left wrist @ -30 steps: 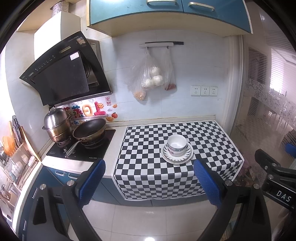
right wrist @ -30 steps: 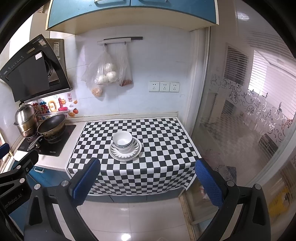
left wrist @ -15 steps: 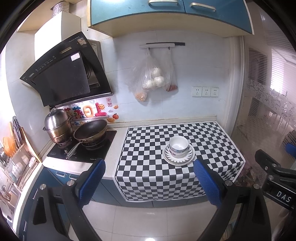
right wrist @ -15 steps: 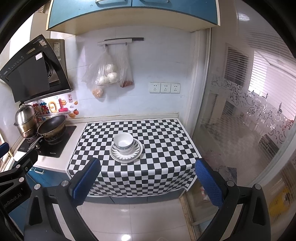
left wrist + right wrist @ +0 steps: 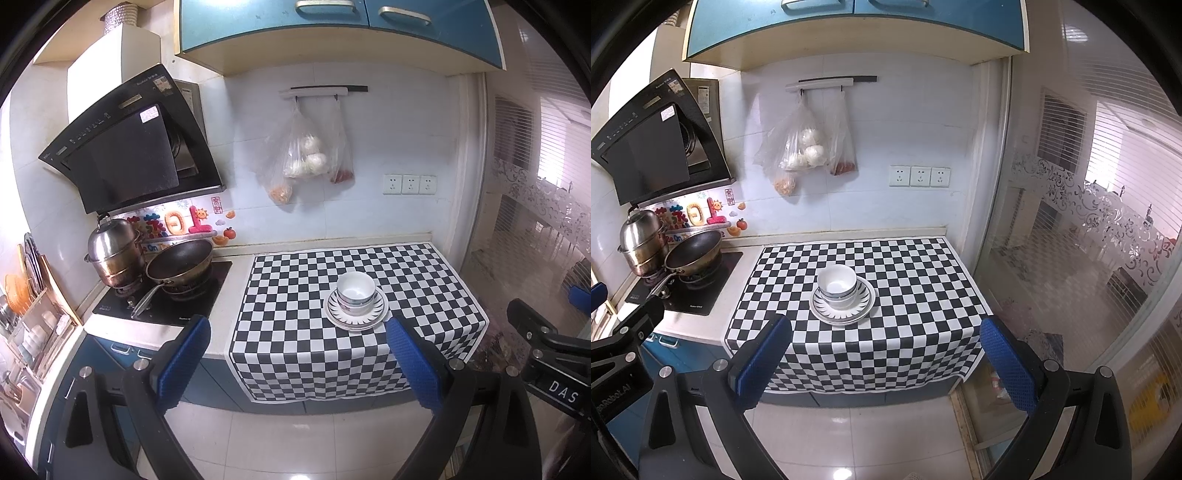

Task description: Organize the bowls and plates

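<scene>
White bowls [image 5: 355, 292] [image 5: 837, 286] stand nested on a stack of white plates [image 5: 373, 318] [image 5: 863, 307] with dark rim stripes, in the middle of a black-and-white checkered cloth [image 5: 295, 332] [image 5: 905, 332] on the counter. My left gripper [image 5: 297, 360] is open and empty, held back from the counter's front edge over the floor. Also open and empty, my right gripper [image 5: 884, 360] hangs off the counter's front, below and slightly right of the stack. Neither gripper touches the dishes.
A hob [image 5: 162, 299] with a steel pot [image 5: 114, 254] and a dark pan [image 5: 181, 260] sits left of the cloth. A dish rack [image 5: 33, 325] stands at the far left. Plastic bags [image 5: 306, 162] hang on the wall. A glass partition [image 5: 1071, 258] closes the right side.
Both views have drifted slightly, and the dishes sit a touch further right and lower in them. The dishes have not moved and both grippers stay open.
</scene>
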Available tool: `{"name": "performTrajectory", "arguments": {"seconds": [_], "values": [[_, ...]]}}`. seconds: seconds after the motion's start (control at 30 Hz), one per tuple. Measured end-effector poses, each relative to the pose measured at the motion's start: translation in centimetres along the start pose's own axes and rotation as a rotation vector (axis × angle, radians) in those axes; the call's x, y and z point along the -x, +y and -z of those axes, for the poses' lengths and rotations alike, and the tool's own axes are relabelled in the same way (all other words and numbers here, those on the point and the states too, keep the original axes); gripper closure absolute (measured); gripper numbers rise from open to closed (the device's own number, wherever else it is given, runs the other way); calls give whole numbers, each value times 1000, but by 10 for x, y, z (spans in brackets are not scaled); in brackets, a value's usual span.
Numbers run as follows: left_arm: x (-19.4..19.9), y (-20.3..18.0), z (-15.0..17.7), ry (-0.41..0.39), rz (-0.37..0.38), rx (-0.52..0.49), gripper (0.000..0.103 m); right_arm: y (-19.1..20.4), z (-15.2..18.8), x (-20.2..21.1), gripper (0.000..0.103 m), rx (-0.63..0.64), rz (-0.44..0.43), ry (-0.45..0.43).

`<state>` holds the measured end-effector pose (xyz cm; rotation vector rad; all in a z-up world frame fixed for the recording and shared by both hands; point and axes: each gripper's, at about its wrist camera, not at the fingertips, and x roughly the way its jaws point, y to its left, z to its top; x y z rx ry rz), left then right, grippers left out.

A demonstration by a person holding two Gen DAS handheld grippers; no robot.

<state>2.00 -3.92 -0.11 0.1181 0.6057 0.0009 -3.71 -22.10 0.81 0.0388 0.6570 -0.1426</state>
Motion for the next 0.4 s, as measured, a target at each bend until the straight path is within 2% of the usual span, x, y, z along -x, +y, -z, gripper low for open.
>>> {"name": "performTrajectory", "arguments": {"seconds": [0.13,0.4], "values": [[-2,1,0,14,7,-3,5,0,0,0,0,1,2,0],[2,1,-1,-8,-3,-4,5,1,1,1,0,1,6,-2]]}}
